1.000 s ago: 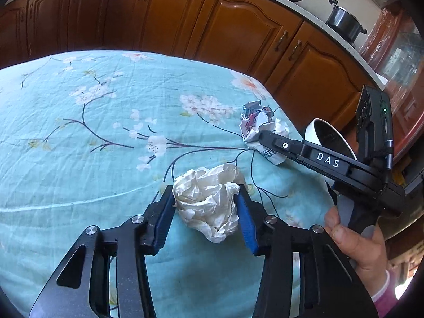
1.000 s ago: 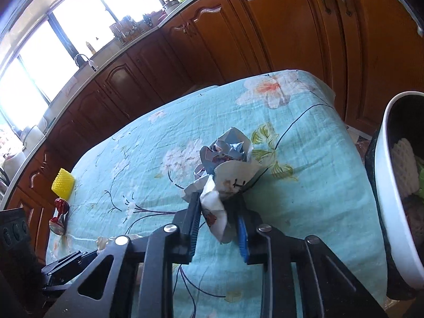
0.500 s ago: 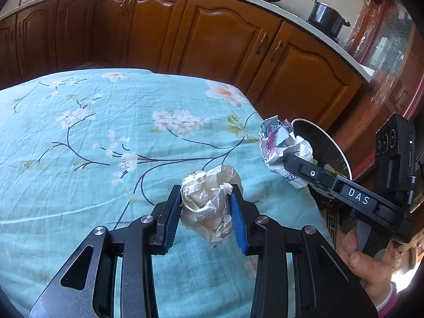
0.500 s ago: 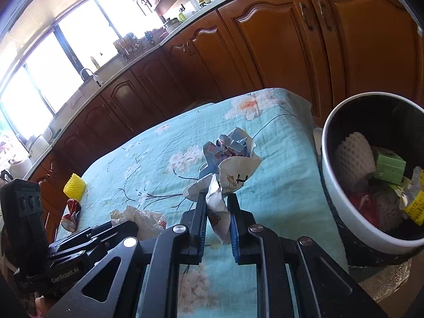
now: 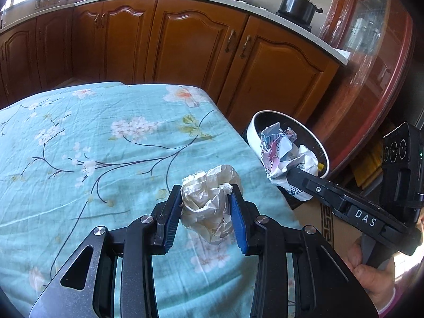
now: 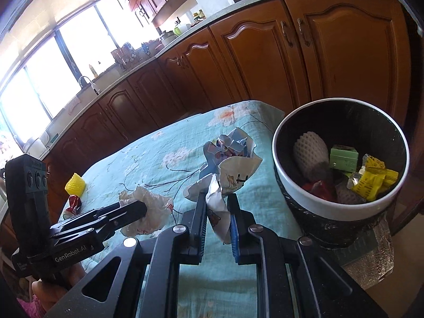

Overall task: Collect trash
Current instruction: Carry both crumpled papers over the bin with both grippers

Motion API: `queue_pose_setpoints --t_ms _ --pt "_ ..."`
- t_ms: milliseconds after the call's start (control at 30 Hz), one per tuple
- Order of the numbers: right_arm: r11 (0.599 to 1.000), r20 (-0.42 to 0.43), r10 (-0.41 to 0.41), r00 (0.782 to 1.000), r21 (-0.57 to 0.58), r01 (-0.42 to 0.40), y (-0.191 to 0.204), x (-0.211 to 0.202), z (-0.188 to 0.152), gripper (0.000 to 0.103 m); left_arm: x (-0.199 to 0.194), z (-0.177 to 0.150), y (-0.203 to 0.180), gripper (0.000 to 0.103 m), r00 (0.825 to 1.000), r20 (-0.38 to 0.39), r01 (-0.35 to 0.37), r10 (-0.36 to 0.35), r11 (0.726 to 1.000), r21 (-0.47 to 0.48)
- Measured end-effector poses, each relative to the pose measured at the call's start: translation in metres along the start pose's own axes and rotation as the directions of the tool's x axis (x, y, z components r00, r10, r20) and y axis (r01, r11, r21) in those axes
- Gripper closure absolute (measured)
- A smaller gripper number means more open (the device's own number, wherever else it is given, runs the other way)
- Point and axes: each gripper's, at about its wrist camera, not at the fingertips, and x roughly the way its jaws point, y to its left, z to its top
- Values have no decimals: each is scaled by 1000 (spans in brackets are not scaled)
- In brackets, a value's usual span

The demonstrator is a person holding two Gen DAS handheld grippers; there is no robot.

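Between blue fingers (image 5: 239, 221), crumpled white paper (image 5: 208, 209)

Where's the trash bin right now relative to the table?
In the right wrist view the trash bin stands off the right edge of the table, beside the printed paper wad in the right tool.

Floral tablecloth (image 5: 79, 137) — wooden cabinets (image 5: 185, 45) behind, black pot (image 5: 298, 6) on counter.

Teal tablecloth (image 5: 79, 159) w/ pink-white blossoms & dark branch lines; crumpled cream paper ball (image 5: 209, 206); crumpled printed paper wad (image 6: 230, 164), white w/ blue, pink & red; black bin w/ white rim (image 6: 341, 212); yellow wrappers (image 6: 373, 180) & green box (image 6: 343, 157) inside; reddish-brown wood cabinets (image 5: 185, 45); blue gripper pads (image 5: 239, 225).
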Motion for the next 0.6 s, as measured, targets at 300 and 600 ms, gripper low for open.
queue_pose_setpoints --t_ms 300,600 --pt "999 36 -39 999 34 37 -23 -28 -8 88 2 -1 -33 69 1000 -6 27 -27 998 55" --pt "994 71 -86 994 74 81 -50 -51 -9 87 11 3 -59 69 999 -12 53 -53 995 89"
